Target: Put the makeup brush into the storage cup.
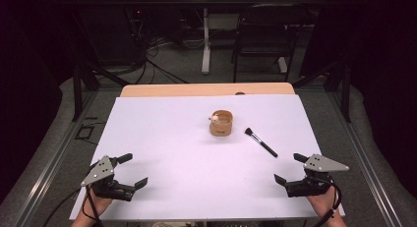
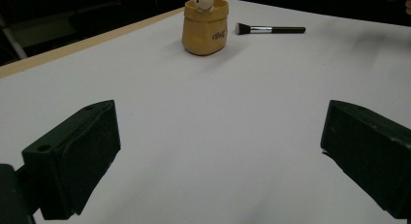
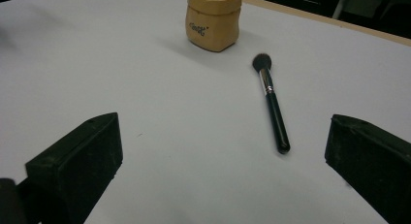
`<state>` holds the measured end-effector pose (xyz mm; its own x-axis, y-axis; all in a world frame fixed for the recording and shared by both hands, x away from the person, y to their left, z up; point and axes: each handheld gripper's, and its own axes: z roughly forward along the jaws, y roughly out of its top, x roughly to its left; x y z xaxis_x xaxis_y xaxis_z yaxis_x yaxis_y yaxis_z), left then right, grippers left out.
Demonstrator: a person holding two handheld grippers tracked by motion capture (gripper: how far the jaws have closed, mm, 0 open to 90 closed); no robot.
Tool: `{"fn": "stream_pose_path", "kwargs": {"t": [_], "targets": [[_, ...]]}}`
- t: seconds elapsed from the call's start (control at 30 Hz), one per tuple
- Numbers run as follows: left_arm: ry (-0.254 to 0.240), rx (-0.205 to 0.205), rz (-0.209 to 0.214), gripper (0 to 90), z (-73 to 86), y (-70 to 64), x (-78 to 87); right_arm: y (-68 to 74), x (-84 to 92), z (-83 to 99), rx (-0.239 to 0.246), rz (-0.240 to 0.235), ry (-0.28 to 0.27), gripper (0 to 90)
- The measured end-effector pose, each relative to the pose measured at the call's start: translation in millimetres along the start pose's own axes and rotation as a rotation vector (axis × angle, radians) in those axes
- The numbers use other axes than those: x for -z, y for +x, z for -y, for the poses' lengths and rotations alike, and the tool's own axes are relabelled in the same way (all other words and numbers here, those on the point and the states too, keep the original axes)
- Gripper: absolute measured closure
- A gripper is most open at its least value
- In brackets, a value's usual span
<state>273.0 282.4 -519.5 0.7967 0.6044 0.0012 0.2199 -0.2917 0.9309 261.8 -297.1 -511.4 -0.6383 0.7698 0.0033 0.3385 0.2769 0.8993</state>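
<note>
A tan, bag-shaped pot [image 1: 222,123] with a small cream figure on its rim stands upright near the middle of the white table [image 1: 162,138]. Just right of it lies a black-handled makeup brush [image 1: 261,142], bristles toward the pot. My left gripper [image 1: 129,171] rests at the near left corner, jaws open and empty. At the near right corner my right gripper [image 1: 290,168] is likewise open with nothing between its jaws. The left gripper view has the pot [image 2: 205,26] and brush [image 2: 269,29] far ahead. In the right gripper view the brush [image 3: 271,102] lies close in front, the pot [image 3: 213,20] behind it.
A wooden strip [image 1: 206,89] runs along the table's far edge. Beyond it stand a black chair [image 1: 263,35] and a white table leg [image 1: 205,40] among floor cables. Metal rails [image 1: 44,173] flank the table on both sides.
</note>
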Motion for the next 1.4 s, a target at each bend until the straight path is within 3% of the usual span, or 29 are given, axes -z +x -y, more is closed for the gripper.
{"fn": "stream_pose_path", "kwargs": {"t": [0.3, 0.8, 1.4], "targets": [[0.006, 0.000, 0.004, 0.8, 0.3, 0.0, -0.5, -0.7, 1.4, -1.6, -0.016, 0.001, 0.001, 0.0], [0.026, -0.004, 0.011, 0.7, 0.1, -0.6, -3.8, -7.2, -9.6, -11.1, -0.038, 0.043, 0.029, 0.0], [0.033, -0.006, 0.012, 0.3, -0.1, -0.4, -4.4, -23.2, -36.9, -25.0, -0.016, 0.070, 0.132, 0.0]]}}
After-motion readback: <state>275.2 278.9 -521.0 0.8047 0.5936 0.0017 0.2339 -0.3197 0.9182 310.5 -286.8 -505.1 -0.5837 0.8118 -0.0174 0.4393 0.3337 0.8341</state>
